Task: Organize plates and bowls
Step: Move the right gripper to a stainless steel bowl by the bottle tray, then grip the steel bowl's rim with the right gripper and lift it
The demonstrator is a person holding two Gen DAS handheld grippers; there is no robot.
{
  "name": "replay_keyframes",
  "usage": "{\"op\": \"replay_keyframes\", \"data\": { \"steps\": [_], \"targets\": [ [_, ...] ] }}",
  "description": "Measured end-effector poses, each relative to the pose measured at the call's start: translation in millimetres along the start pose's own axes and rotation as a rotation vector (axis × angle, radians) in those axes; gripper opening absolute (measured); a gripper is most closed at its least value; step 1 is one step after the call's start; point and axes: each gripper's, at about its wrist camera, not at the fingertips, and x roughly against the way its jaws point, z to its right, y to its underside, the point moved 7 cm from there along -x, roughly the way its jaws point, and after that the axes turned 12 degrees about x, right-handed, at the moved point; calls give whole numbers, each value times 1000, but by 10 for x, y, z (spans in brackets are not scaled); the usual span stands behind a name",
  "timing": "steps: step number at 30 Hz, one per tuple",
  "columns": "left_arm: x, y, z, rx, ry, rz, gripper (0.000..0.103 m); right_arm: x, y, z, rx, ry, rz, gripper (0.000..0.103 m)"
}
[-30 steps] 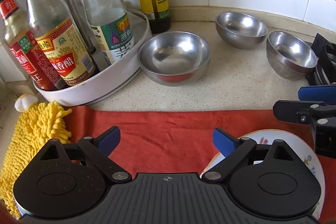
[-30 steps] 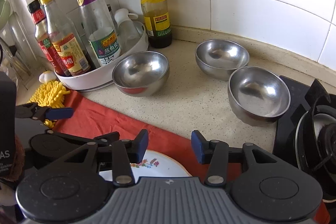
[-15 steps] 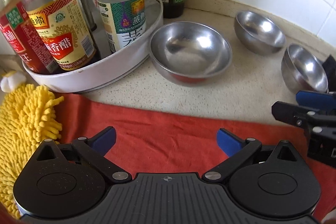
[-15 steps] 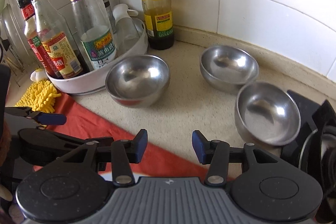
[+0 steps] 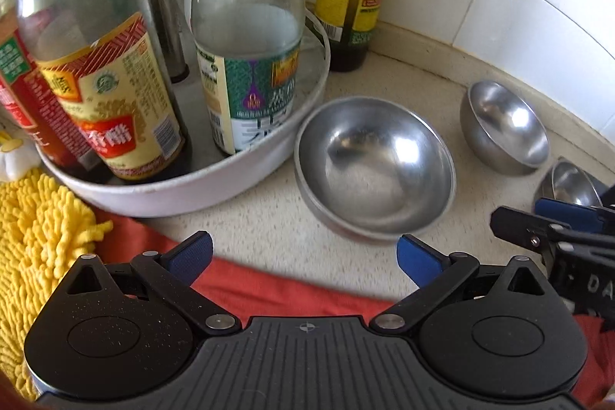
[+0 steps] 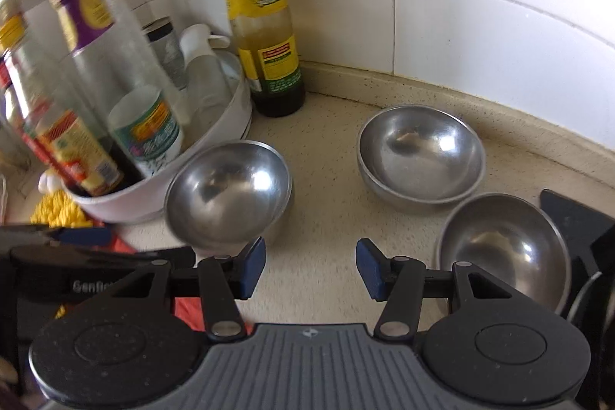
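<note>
Three steel bowls stand upright and empty on the speckled counter. The nearest bowl sits beside the white bottle tray; it also shows in the right wrist view. A second bowl stands near the wall. A third bowl stands by the stove edge. My left gripper is open and empty, just short of the nearest bowl. My right gripper is open and empty, between the nearest and third bowls. The plate is out of view.
A white round tray holds several sauce bottles. A yellow-labelled bottle stands in the corner. A red cloth and a yellow mop pad lie at the front left. The black stove is at right.
Both grippers have moved forward toward the bowls. The patterned plate on the red cloth has dropped out of both views. Both grippers stay open.
</note>
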Motion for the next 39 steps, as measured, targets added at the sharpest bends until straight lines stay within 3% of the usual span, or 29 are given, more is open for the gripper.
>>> {"op": "replay_keyframes", "data": {
  "steps": [7, 9, 11, 15, 16, 20, 31, 36, 39],
  "targets": [
    [-150, -134, -97, 114, 9, 9, 99, -390, -163, 59, -65, -51, -55, 50],
    [-259, -142, -88, 118, 4, -16, 91, -498, -175, 32, -59, -68, -77, 49],
    [-349, -134, -55, 115, 22, -38, 79, -586, -167, 13, -62, -92, -97, 41],
    [-436, -124, -19, 96, 27, -50, 71, -736, -117, -10, -85, -151, -134, 28],
    [-455, -121, -5, 89, 30, -53, 66, -751, -99, -15, -100, -176, -140, 20],
    [-485, -89, 74, 61, 70, -75, 55, -695, -36, -35, -111, -215, -136, 18],
    [-374, 238, 506, -90, 147, -136, 56, -192, 405, 92, -120, -187, -197, 18],
    [-305, 327, 677, -156, 142, -127, 63, -58, 515, 162, -151, -179, -202, 21],
    [-343, 308, 726, -191, 102, -111, 71, -32, 544, 242, -179, -138, -207, 23]
  ]
}}
